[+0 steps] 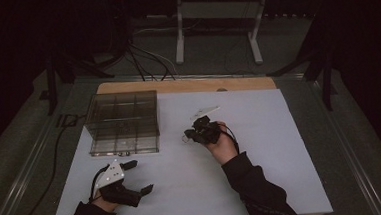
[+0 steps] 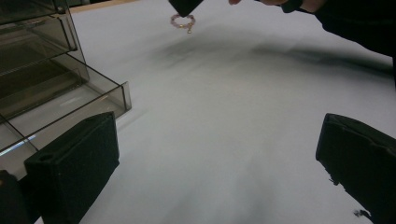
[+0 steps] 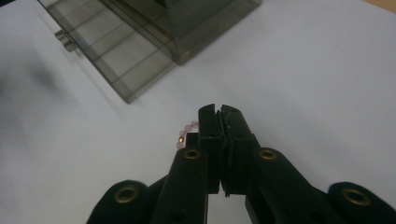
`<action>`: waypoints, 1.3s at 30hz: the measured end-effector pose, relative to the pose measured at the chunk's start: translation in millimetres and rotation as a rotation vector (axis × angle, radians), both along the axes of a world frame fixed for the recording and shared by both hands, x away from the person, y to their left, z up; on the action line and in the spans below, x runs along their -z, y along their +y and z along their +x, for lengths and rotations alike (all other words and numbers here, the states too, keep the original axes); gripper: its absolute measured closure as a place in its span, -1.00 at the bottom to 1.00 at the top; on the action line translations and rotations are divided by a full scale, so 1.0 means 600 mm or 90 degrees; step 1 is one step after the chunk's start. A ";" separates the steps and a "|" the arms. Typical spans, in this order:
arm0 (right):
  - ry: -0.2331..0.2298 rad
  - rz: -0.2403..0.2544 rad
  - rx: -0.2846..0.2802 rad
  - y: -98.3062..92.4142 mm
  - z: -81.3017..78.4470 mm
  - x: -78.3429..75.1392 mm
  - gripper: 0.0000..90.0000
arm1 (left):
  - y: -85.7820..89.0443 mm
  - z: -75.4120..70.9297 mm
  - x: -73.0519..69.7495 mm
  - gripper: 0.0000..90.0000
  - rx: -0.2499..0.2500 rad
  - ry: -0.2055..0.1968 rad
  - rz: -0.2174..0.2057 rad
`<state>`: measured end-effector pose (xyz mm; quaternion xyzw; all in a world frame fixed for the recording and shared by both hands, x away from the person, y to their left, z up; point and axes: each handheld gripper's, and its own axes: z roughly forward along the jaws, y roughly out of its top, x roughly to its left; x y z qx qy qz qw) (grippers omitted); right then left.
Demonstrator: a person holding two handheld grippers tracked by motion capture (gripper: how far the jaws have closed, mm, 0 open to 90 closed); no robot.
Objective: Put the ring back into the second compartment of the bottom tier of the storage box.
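Observation:
A small bracelet of pink beads with a gold clasp hangs from my right gripper, whose jaws are shut on it. In the high view that gripper is held above the middle of the white sheet, to the right of a smoky clear compartment box. From the left gripper view the bracelet dangles below the right gripper's tip, clear of the sheet. My left gripper rests near the front left of the sheet, jaws wide open with nothing between them.
The box has a flat clear panel with a grid lying open on its near side. A white sheet covers the wooden table. Cables and a white stand are on the floor beyond the far edge.

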<state>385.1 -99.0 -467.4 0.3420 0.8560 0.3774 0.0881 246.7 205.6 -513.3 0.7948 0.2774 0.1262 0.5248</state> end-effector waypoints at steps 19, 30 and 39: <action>0.001 0.021 -0.021 0.053 0.011 -0.015 0.96 | 0.001 0.000 -0.001 -0.99 -0.001 -0.001 -0.003; 0.002 0.029 -0.036 0.084 0.017 -0.019 0.97 | 0.001 0.001 -0.001 -0.99 0.000 -0.001 -0.003; 0.001 0.037 -0.052 0.116 0.022 -0.025 0.96 | 0.001 0.000 -0.001 -0.99 0.001 -0.002 0.001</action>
